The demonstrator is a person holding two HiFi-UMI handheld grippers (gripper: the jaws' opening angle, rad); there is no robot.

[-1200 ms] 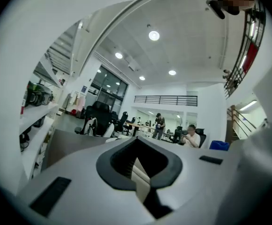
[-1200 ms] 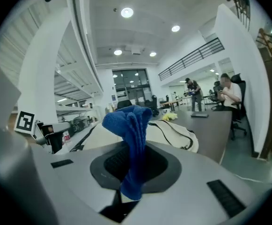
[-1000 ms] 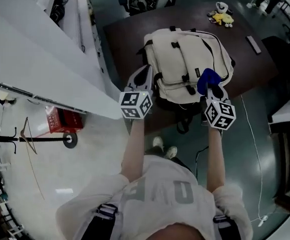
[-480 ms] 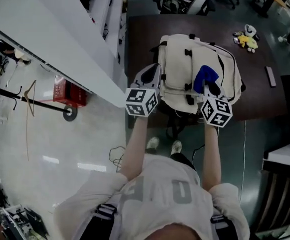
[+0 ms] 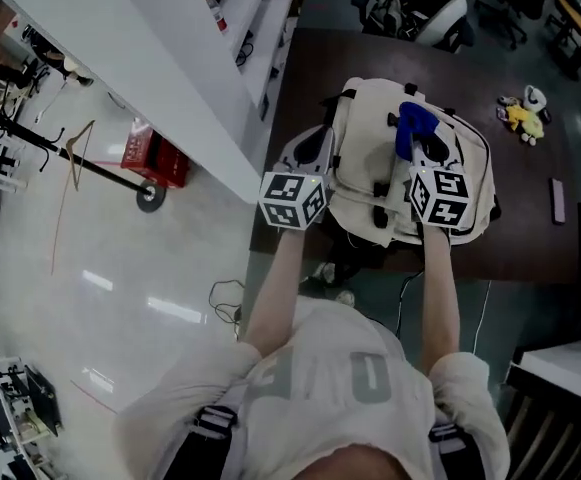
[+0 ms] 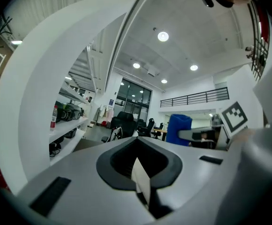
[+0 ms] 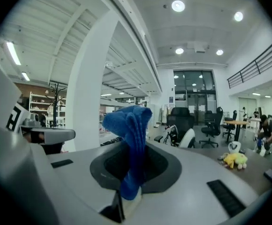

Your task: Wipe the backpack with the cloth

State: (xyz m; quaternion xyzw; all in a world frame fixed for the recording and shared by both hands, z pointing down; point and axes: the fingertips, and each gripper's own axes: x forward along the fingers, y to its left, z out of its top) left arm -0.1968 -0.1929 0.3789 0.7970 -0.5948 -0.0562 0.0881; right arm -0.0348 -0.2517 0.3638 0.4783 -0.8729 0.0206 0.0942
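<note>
The cream fabric backpack with black straps and buckles (image 5: 368, 140) lies on the dark brown bench (image 5: 305, 78) in the upper centre of the head view, its near edge at the bench's front edge. Over its upper part, right of centre, sits the bright blue terry cloth (image 5: 415, 123), pinched in the jaws of the right gripper (image 5: 412, 151). The right gripper view shows those jaws clamped on the cloth's lower end (image 7: 128, 144), with the rest standing up in a folded bunch above the right gripper (image 7: 125, 198). Whether the cloth touches the backpack cannot be told. The left gripper (image 5: 315, 148) is at the backpack's left edge, and in its own view the left gripper (image 6: 143, 186) has its jaws pressed together with nothing between them. The cloth (image 6: 179, 128) appears there at right of centre. A yellow plush toy (image 5: 523, 113) lies on the bench at the upper right, well apart from the backpack, and a red crate (image 5: 155, 158) stands on the pale floor at the left.
</note>
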